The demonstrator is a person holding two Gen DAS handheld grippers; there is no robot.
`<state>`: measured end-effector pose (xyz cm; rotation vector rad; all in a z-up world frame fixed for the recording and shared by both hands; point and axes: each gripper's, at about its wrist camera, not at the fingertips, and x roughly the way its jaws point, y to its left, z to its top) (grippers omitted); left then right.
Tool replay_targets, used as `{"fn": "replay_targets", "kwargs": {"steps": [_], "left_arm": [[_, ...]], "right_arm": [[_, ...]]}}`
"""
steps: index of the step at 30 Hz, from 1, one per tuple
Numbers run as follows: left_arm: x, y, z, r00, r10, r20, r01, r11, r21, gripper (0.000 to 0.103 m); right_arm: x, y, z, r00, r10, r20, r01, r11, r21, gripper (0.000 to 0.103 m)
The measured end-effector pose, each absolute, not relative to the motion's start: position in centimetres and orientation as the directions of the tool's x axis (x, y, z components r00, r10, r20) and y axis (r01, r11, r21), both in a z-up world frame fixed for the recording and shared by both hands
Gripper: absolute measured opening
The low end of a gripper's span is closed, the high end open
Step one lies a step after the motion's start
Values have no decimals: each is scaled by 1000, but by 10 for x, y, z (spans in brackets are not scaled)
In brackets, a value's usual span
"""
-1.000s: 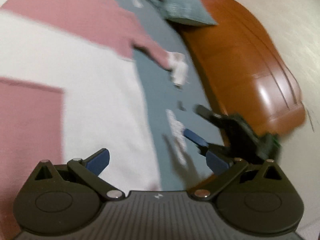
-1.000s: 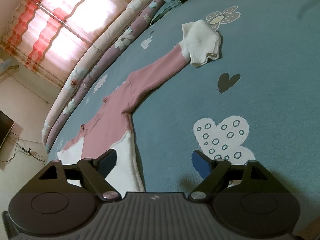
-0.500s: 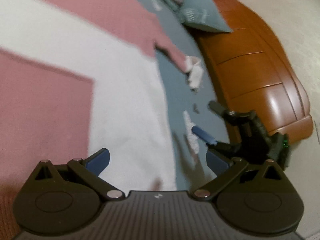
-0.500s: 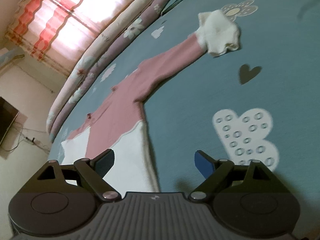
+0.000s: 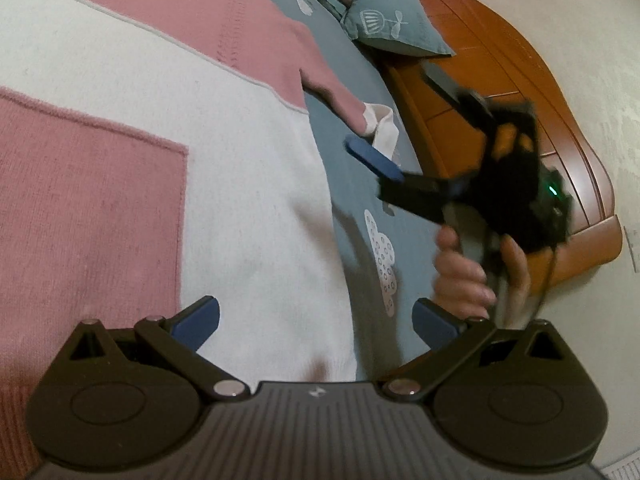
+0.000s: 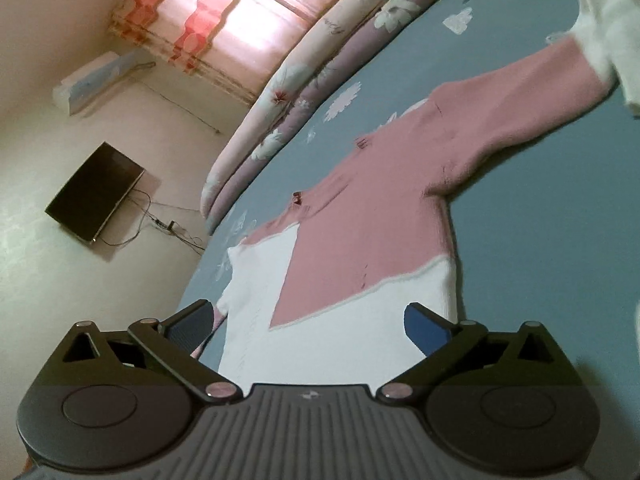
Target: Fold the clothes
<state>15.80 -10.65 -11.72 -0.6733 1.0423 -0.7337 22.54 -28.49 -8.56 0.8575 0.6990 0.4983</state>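
A pink and white sweater [image 5: 224,168] lies spread flat on the blue-grey bedspread [image 5: 360,92]. My left gripper [image 5: 316,320] hovers open over the white lower part, near its right edge, holding nothing. In the right wrist view the sweater [image 6: 360,220] stretches away, its pink sleeve ending in a white cuff [image 6: 608,36] at the upper right. My right gripper [image 6: 308,320] stands over the white hem with its jaws opening wide; the pads press on nothing. The left wrist view shows a hand [image 5: 468,272] holding it, one blue finger [image 5: 372,156] beside the cuff.
A rolled floral quilt [image 6: 320,60] runs along the bed's far side. A blue-grey pillow [image 5: 392,20] leans at the wooden headboard [image 5: 540,100]. A dark screen [image 6: 96,192] hangs on the wall under a curtained window [image 6: 240,12].
My right gripper has swung from the sleeve and bare bedspread onto the sweater's body, and its jaws have spread wider. The left wrist view has shifted further over the sweater.
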Motion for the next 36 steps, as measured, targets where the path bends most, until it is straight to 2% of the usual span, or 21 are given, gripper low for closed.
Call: {"fn": "replay_targets", "kwargs": {"steps": [5, 7, 8, 11, 14, 21, 23, 25, 31, 36], "left_arm": [[158, -108, -118, 318, -802, -505, 227, 582, -781, 102], [159, -107, -118, 315, -806, -502, 228, 578, -784, 102], [159, -107, -118, 313, -807, -500, 228, 575, -786, 102], [159, -105, -119, 311, -812, -494, 236, 569, -788, 102], [158, -104, -120, 309, -815, -491, 246, 567, -786, 102], [157, -102, -118, 306, -813, -494, 248, 570, -784, 102], [157, -102, -117, 305, -812, -498, 247, 573, -782, 102], [156, -102, -117, 304, -811, -499, 246, 573, -781, 102], [157, -102, -118, 306, -813, -496, 250, 571, -782, 102], [157, -101, -119, 307, -812, -497, 253, 573, -780, 102]], "right_arm": [[245, -288, -114, 616, 726, -306, -25, 406, 913, 103], [242, -286, -116, 619, 686, -383, 12, 479, 878, 103], [240, -286, -115, 624, 650, -433, 32, 533, 846, 99], [229, -286, -108, 632, 624, -460, 9, 587, 809, 99], [221, -284, -101, 659, 611, -439, -14, 594, 804, 103], [245, -270, -98, 690, 629, -359, -56, 541, 839, 103], [254, -267, -104, 684, 592, -427, 0, 585, 811, 103], [258, -268, -109, 680, 553, -481, 48, 621, 782, 98], [238, -293, -104, 756, 508, -413, 79, 556, 828, 103], [250, -275, -106, 702, 643, -306, -38, 463, 885, 103]]}}
